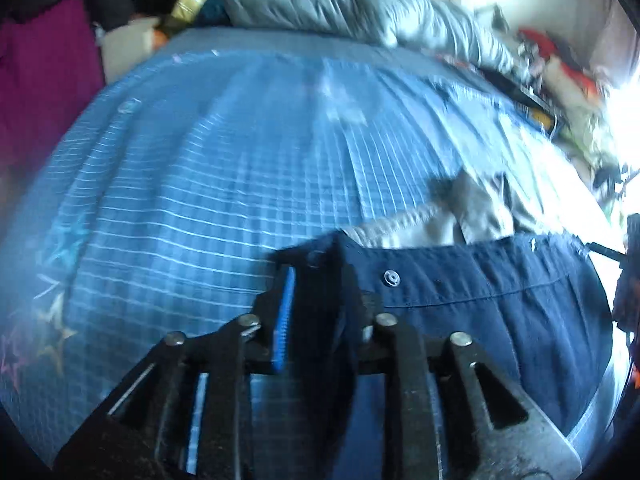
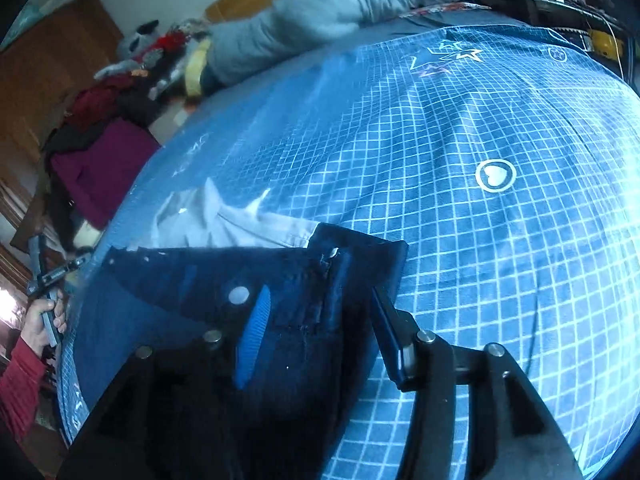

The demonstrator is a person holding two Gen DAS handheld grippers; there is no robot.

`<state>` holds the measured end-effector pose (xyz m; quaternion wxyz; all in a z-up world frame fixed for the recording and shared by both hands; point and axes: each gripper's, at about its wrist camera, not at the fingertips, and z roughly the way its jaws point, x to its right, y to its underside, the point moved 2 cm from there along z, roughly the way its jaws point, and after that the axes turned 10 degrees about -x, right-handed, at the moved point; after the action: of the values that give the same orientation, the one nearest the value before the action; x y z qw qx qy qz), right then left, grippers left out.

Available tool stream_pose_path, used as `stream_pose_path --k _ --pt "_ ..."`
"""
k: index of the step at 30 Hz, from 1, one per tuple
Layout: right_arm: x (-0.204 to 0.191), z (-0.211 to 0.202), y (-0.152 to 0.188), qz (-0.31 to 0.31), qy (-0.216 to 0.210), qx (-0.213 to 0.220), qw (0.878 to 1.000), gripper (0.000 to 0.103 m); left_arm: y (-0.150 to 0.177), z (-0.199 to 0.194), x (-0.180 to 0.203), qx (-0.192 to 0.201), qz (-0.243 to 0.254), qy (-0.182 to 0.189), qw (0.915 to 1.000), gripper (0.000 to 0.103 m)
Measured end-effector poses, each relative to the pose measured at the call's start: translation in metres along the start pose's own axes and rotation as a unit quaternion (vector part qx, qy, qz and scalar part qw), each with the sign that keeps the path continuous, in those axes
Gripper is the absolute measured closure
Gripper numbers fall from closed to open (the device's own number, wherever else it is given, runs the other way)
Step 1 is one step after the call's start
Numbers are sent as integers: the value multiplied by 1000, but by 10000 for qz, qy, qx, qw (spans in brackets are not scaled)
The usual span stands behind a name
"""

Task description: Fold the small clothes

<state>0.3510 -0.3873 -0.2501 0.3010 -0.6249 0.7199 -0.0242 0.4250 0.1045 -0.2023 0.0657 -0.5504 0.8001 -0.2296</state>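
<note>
A navy garment (image 1: pixel 480 288) with a white snap button lies folded on the blue grid-patterned bed cover (image 1: pixel 180 168). A pale grey-white garment (image 1: pixel 436 216) sticks out from under its far edge. My left gripper (image 1: pixel 324 280) is at the navy garment's left corner. Its blue pad shows bare, and the cloth edge hangs between the jaws and over the right finger. In the right wrist view, my right gripper (image 2: pixel 320 292) stands wide open over the navy garment's (image 2: pixel 180 280) right end, with a fold between its fingers. The pale garment (image 2: pixel 240 224) lies just beyond.
A grey duvet (image 2: pixel 320 12) is bunched at the far side of the bed cover (image 2: pixel 500 260). A magenta cloth (image 2: pixel 100 168) and heaped clothes sit off the left edge. A hand in a red sleeve (image 2: pixel 24 376) holds the other gripper at far left.
</note>
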Motion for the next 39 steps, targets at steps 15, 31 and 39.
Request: stream_pose_path --k 15,31,39 --pt "-9 27 -4 -233 314 -256 9989 90 5 31 31 -242 467 -401 9978 99" --pt "5 15 -13 -115 994 62 9950 82 2 23 45 -128 709 -1565 9850 92" --pt "-165 -54 95 -1117 -765 356 9901 71 114 -80 186 601 770 1576 9827 83"
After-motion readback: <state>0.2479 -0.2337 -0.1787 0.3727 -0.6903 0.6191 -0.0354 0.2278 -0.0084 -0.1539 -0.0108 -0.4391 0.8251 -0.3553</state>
